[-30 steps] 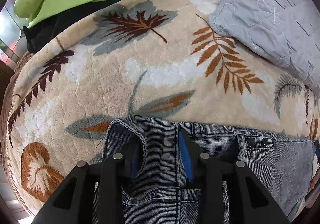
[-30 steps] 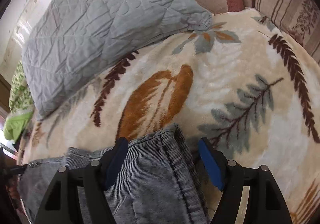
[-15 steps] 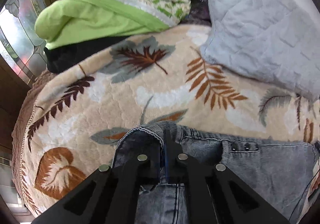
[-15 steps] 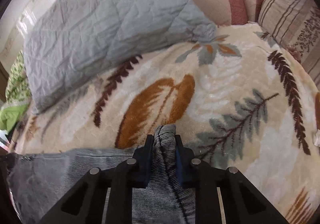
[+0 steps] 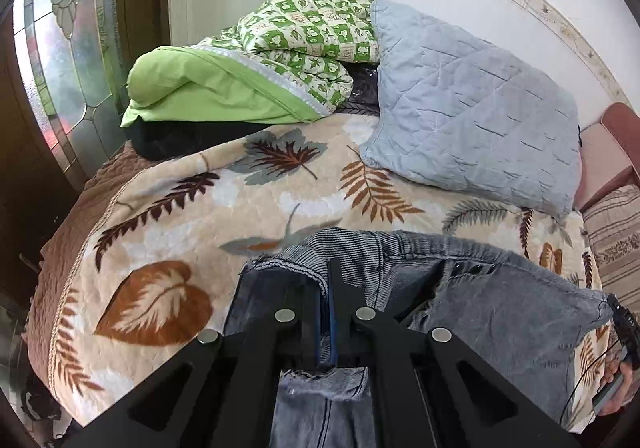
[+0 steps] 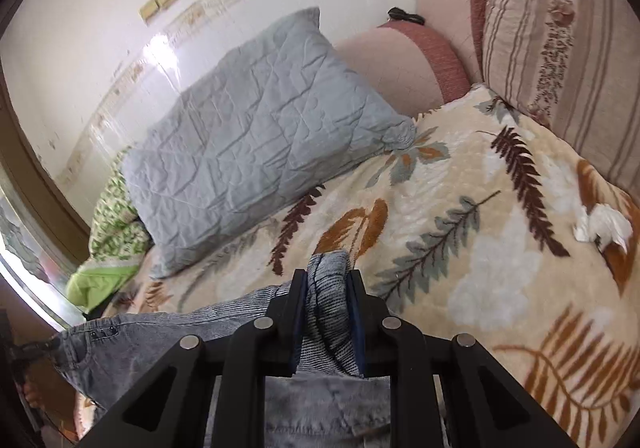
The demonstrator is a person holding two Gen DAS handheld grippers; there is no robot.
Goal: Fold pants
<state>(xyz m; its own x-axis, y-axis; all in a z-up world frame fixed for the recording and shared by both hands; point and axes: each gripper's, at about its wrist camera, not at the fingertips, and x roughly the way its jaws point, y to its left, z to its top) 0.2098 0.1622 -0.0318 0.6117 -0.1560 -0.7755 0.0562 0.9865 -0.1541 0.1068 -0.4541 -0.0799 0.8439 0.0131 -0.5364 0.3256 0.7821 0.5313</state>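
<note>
Grey-blue denim pants [image 5: 500,312] hang stretched between my two grippers above a leaf-patterned blanket [image 5: 248,204]. My left gripper [image 5: 326,280] is shut on the waistband at one end. My right gripper [image 6: 328,280] is shut on the bunched waistband [image 6: 328,304] at the other end. The pants [image 6: 160,344] run leftward in the right wrist view, lifted off the blanket [image 6: 480,232], and their legs drop out of sight below both cameras.
A grey quilted pillow [image 5: 472,128] lies at the back of the bed. A green quilt pile [image 5: 256,76] sits at the back left over dark cloth. A striped cushion [image 6: 560,48] and pink headboard [image 6: 412,52] stand at the right. A white crumpled tissue [image 6: 604,228] lies on the blanket.
Both grippers closed on the waistband and lifted it off the blanket. The cameras have risen and tilted up, so the wall and more of the bed show.
</note>
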